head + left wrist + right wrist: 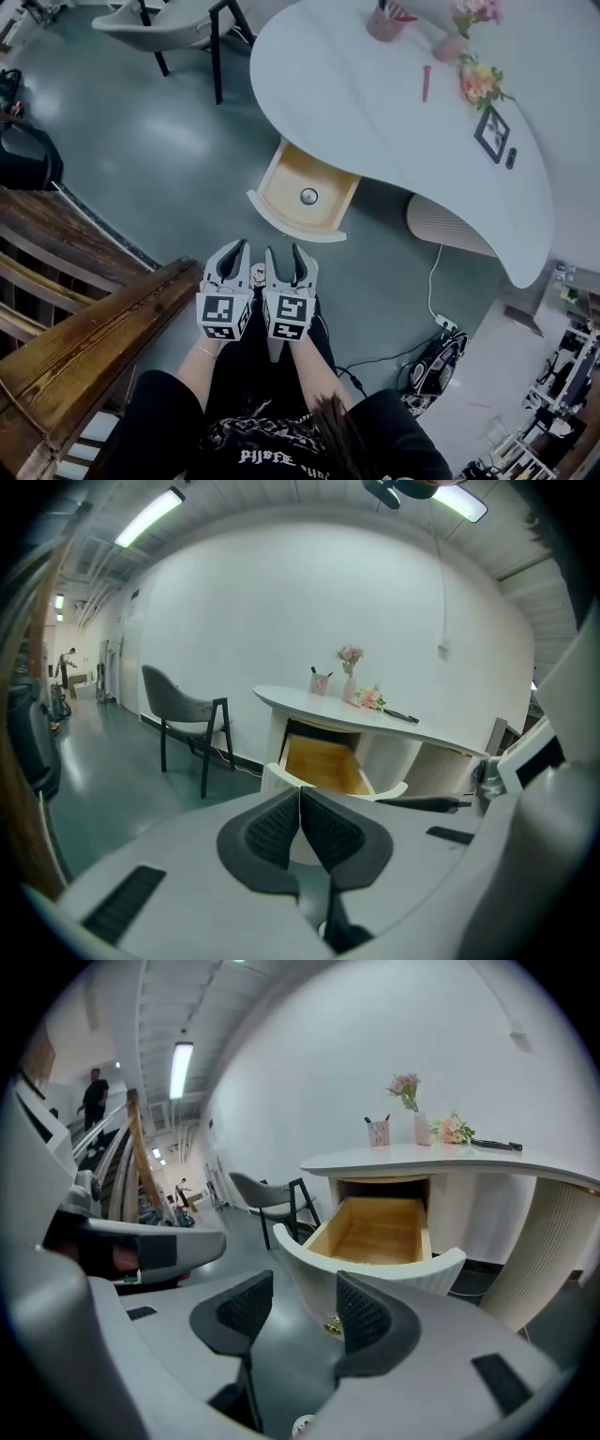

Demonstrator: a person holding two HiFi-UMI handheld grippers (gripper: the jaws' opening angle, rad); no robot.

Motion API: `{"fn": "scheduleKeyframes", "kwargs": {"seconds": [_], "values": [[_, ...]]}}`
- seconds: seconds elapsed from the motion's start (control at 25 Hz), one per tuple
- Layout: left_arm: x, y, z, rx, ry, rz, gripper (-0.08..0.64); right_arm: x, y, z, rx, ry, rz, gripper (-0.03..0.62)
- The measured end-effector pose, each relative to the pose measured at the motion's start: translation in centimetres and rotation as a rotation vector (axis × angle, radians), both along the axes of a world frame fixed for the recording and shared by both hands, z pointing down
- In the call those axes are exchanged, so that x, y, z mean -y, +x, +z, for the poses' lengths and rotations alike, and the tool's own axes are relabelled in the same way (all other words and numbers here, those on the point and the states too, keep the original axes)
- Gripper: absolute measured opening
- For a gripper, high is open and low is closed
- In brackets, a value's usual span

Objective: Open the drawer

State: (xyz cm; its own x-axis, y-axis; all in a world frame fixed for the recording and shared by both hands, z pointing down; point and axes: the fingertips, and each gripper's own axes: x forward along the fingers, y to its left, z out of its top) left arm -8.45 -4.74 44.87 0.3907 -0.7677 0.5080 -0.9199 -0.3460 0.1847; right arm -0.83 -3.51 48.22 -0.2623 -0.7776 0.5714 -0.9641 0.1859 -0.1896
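The drawer (305,195) of the white curved desk (375,103) stands pulled out, showing a light wooden inside with a small round thing (308,196) in it. Both grippers hang side by side in front of it, apart from it. My left gripper (234,259) is shut with nothing held; its pads meet in the left gripper view (300,808), with the drawer (323,766) beyond. My right gripper (288,264) is open and empty. In the right gripper view (305,1312) the drawer's white ribbed front (375,1279) and its brass knob (331,1327) show past the gap.
A grey chair (173,28) stands left of the desk. A wooden stair rail (84,328) runs at my left. On the desk are a pink cup (386,21), flowers (480,82) and a picture frame (491,133). A cable and power strip (441,323) lie on the floor at right.
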Motion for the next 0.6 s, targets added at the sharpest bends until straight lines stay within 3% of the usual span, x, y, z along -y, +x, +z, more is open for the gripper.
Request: {"fn": "scheduleKeyframes", "kwargs": {"seconds": [0.6], "values": [[-0.8,1.4,-5.6,-0.01,0.044,0.012,0.025,1.5,2.2,-7.2,-0.033,0.099,-0.031,0.232]]}}
